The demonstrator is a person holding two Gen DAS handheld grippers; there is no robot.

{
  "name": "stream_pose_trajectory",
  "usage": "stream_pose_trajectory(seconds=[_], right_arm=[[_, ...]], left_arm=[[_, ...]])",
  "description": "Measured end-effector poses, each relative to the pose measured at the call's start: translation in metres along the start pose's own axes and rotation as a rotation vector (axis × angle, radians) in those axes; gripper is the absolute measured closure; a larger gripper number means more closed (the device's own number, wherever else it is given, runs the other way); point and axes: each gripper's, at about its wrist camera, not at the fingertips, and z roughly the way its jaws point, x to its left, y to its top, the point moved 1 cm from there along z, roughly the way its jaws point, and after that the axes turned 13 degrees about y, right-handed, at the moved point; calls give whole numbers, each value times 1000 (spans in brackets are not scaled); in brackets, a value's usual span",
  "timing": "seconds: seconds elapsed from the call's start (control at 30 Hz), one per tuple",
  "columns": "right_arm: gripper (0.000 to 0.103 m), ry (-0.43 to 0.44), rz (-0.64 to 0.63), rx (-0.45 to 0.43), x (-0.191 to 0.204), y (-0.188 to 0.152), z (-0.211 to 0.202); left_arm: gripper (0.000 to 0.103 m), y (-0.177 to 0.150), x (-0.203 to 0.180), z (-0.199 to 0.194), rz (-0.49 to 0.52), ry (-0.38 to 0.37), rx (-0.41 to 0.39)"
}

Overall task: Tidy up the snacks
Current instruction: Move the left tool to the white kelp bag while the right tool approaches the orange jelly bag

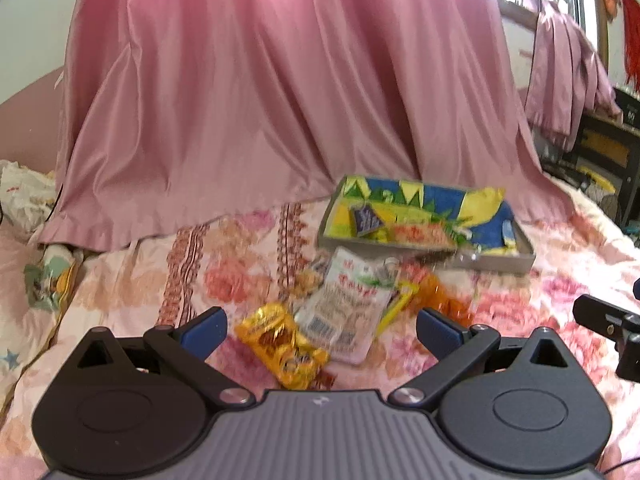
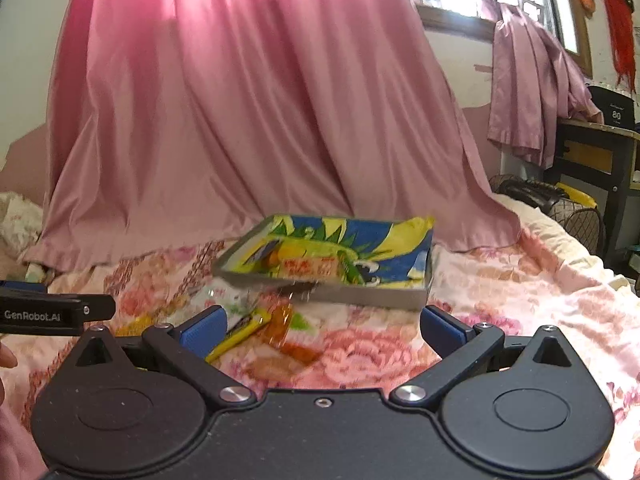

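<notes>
A grey tray (image 1: 496,259) lined with blue-and-yellow cloth lies on the floral bedspread and holds a few snack packets. In front of it lies a loose pile: a golden packet (image 1: 280,340), a white packet (image 1: 346,304), a yellow stick (image 1: 396,306) and an orange wrapper (image 1: 438,294). My left gripper (image 1: 320,330) is open just above the golden packet, holding nothing. In the right wrist view the tray (image 2: 360,294) sits ahead. The yellow stick (image 2: 240,334) and orange wrapper (image 2: 284,320) lie beside my right gripper (image 2: 323,330), which is open and empty.
A pink curtain (image 1: 280,100) hangs behind the tray down to the bed. A pillow (image 1: 44,280) lies at the far left. Dark shelving (image 2: 596,160) and a fan stand off the bed's right side. The other gripper's body (image 2: 52,314) shows at the left edge.
</notes>
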Motion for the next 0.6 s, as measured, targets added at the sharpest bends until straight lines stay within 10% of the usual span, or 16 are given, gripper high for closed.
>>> stream_pose_trajectory(seconds=[0.6], right_arm=[[1,7,-33,138,13,-15,18]], left_arm=[[0,-9,0,12,41,74,145]])
